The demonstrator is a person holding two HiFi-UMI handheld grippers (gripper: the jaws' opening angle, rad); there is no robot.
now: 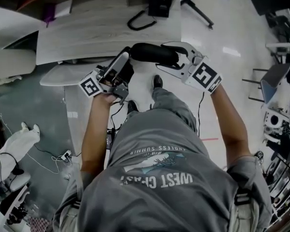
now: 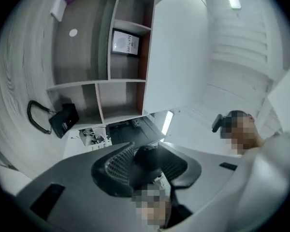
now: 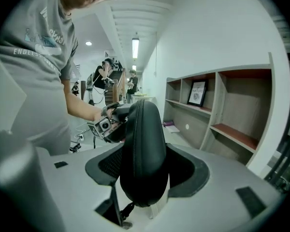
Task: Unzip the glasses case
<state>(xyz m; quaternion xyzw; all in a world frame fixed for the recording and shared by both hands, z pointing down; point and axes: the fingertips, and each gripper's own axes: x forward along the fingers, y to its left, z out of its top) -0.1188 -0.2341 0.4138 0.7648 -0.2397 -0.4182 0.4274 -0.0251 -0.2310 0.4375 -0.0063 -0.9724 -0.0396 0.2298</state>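
In the head view a pale wood-grain worktop (image 1: 87, 37) fills the upper left, and its near edge runs just above the left hand-held gripper (image 1: 125, 57). A black telephone (image 1: 157, 4) sits at the worktop's right end, its cord looping onto the wood.

The glasses case (image 1: 152, 53) is off the worktop. It is held in the air at upper centre and lies across the frame between the two tools, above the person's shoes (image 1: 157, 81) and the glossy white floor (image 1: 222, 33). In the left gripper view, the jaws of the left hand-held gripper stand apart with the dark end of the case between them. Whether the pads touch it cannot be told.

To the right, the right hand-held gripper (image 1: 166, 57) is clamped across the other end of the case. In its own view both jaws press the sides of the case, and the zip seam facing the camera looks closed.

Beyond that gripper, open floor reaches to the stands and equipment (image 1: 278, 81) at the right edge. In the right gripper view a shelf unit (image 3: 222, 110) with a framed picture (image 3: 197, 92) lines the wall.
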